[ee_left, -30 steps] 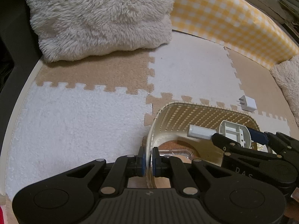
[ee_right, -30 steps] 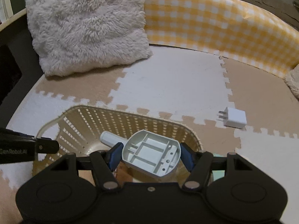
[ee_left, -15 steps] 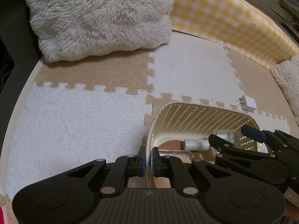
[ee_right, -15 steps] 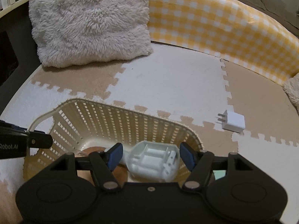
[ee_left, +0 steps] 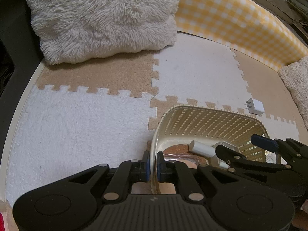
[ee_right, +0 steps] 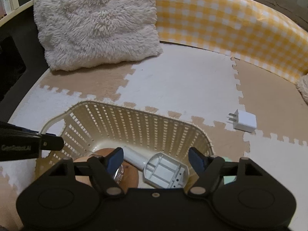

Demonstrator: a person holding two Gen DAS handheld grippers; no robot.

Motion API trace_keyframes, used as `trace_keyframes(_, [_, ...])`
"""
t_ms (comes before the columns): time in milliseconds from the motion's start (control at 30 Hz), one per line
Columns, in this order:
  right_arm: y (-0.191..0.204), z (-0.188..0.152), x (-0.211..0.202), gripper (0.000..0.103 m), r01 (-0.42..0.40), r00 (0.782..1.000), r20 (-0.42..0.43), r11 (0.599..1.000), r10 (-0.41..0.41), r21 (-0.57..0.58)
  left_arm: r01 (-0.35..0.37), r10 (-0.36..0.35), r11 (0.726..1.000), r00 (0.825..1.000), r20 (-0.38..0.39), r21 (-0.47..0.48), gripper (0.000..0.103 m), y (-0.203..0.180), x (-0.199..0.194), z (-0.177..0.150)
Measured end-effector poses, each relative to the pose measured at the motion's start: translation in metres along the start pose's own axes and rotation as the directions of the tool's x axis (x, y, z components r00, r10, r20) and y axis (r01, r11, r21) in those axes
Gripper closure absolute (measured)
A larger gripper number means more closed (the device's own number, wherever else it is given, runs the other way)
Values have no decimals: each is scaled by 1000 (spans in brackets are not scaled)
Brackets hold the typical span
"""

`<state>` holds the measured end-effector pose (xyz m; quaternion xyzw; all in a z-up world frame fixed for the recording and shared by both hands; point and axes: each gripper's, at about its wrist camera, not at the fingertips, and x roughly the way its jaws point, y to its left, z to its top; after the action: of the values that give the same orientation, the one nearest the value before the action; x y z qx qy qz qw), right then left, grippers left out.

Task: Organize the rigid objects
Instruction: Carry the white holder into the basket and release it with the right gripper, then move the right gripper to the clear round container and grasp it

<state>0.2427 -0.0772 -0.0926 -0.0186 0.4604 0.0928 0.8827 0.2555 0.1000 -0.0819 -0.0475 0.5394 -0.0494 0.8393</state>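
Across beige-and-white interlocking foam mat: fluffy cream cushion, cream slotted plastic basket rim pinched by left gripper; right gripper just spread open, seemingly clear of grey-white handled plastic piece.

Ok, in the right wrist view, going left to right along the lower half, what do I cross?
Left gripper clamped on the basket rim → white scoop inside the basket → white charger on the mat.

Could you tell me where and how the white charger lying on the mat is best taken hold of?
Grip the white charger across its blocky body, coming down from above with the jaws on its two flat sides. It lies flat on the foam mat, clear of the basket, and its prongs stick out towards the basket, so probably avoid that end.
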Motion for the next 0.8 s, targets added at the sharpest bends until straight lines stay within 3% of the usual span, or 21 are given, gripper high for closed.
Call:
trace_keyframes(367, [-13, 0, -39, 25, -93, 995, 32, 996, 93, -17, 0, 0, 1000, 1000, 1, 0, 96, 0, 0, 0])
trace_keyframes(600, [-31, 4, -79, 19, -161, 981, 107, 987, 162, -14, 0, 0, 1000, 1000, 0, 0, 96, 0, 0, 0])
trace_keyframes(800, [-58, 5, -109, 11, -164, 968, 191, 986, 162, -3, 0, 0, 1000, 1000, 1, 0, 96, 0, 0, 0])
